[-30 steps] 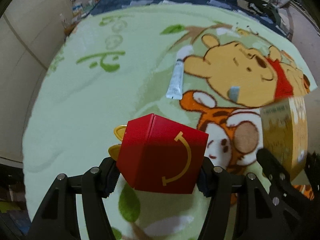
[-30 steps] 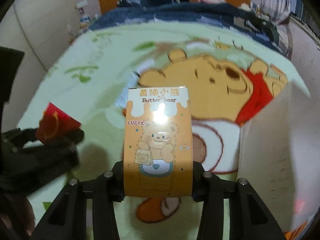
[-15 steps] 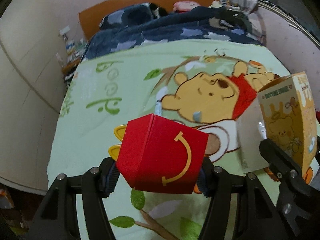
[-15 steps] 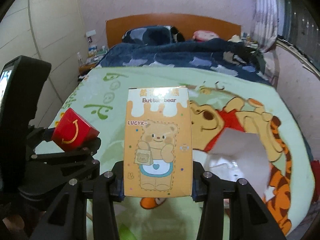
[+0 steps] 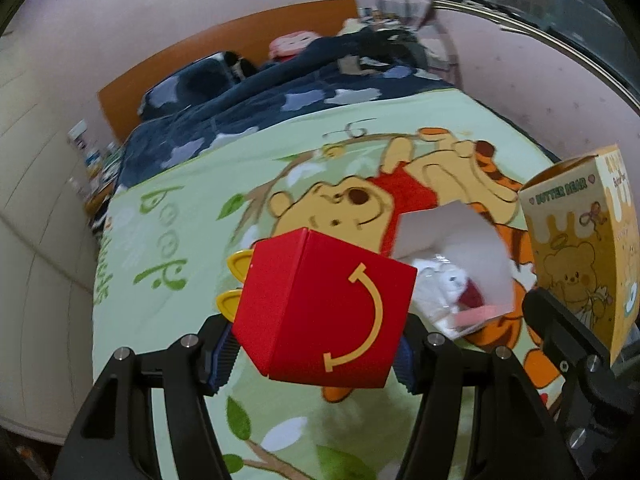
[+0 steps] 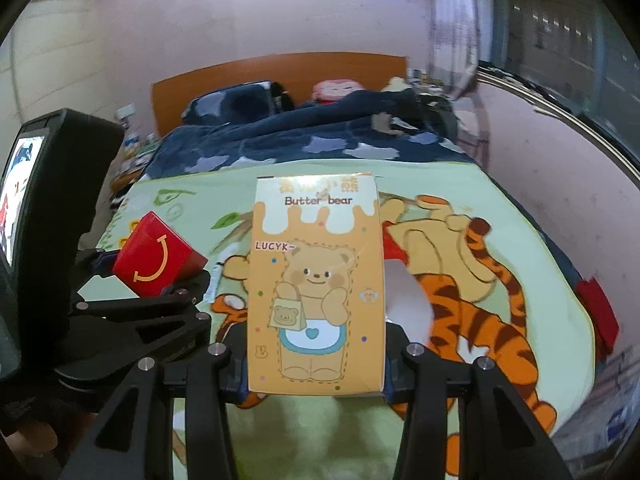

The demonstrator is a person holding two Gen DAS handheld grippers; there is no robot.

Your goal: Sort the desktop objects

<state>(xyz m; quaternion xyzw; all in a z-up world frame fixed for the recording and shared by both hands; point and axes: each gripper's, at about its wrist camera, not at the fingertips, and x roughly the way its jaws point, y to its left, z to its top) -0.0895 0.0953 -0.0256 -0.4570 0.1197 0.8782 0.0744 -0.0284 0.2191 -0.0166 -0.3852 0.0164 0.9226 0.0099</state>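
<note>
The left hand-held gripper point(image 5: 316, 354) is clamping a red box point(image 5: 324, 312) with a yellow curved smile mark and yellow handles, holding it above the green cartoon blanket point(image 5: 168, 248). The right hand-held gripper point(image 6: 316, 368) is gripping an orange Butter bear carton point(image 6: 316, 280), printed with a bear in a blue bib, upright over the same blanket, to the right of the red box.
</note>
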